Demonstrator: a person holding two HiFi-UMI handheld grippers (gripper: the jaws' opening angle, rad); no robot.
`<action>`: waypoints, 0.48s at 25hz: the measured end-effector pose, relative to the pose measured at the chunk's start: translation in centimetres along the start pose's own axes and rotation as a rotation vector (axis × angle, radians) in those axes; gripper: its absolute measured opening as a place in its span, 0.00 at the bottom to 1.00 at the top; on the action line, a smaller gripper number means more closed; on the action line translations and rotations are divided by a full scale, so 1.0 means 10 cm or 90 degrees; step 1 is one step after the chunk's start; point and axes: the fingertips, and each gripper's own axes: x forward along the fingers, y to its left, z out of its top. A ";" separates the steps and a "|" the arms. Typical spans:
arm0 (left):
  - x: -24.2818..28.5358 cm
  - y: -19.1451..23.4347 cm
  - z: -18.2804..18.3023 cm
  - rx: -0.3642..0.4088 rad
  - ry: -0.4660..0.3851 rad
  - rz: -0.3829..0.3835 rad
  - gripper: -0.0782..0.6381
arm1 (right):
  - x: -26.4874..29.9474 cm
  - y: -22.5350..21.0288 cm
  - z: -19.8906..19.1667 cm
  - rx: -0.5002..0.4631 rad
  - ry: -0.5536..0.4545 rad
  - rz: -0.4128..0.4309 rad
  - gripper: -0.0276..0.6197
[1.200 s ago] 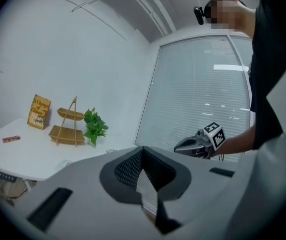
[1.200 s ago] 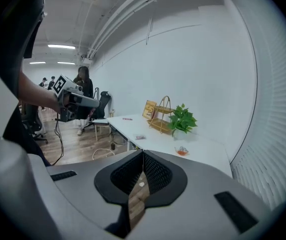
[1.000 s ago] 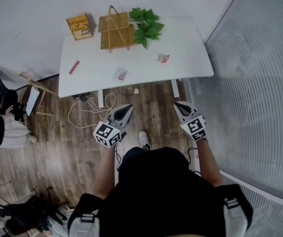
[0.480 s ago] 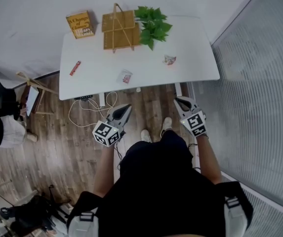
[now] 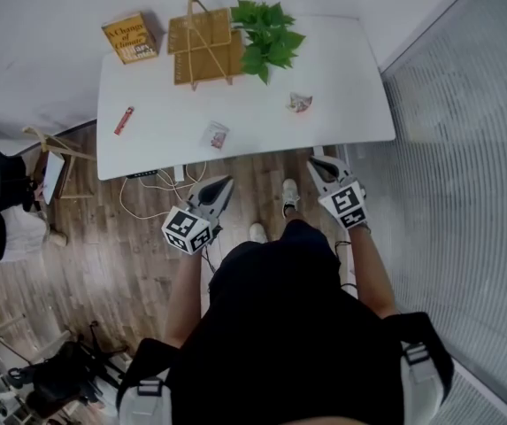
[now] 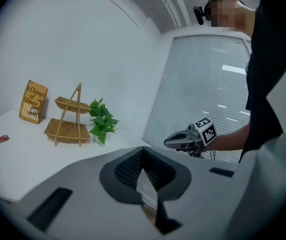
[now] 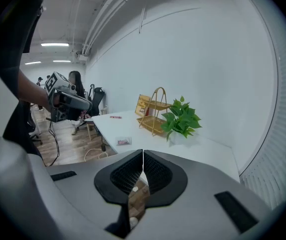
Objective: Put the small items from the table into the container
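Jaws closed on both grippers, nothing held; no item picked up yet.

Head view: left gripper (image 5: 223, 184) and right gripper (image 5: 313, 163) hang over wood floor (image 5: 138, 237), just short of the white table (image 5: 350, 78); on it a red packet (image 5: 124, 120) at the left, a small wrapper (image 5: 215, 135) near the front edge, another wrapper (image 5: 300, 103) to the right, and a two-tier wicker basket (image 5: 202, 47) at the back between book (image 5: 129, 39) and plant (image 5: 266, 35). Left gripper view: tips meet, gap empty; basket and red packet well ahead. Right gripper view: jaws pressed together, floor showing below them; front wrapper (image 7: 123, 141) lies ahead. Risks, as I judge them: reaching in with the jaws closed would shove the flat wrappers about, the front one off the edge; the basket's tall frame or the leaves could snag a drop.
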 end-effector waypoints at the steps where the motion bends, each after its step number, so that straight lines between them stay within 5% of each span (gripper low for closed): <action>1: 0.08 0.03 0.01 -0.001 0.005 -0.001 0.11 | 0.05 -0.08 -0.01 -0.001 0.003 0.003 0.08; 12: 1.09 0.22 0.15 -0.020 0.044 0.012 0.11 | 0.57 -0.83 -0.20 -0.002 0.035 0.085 0.08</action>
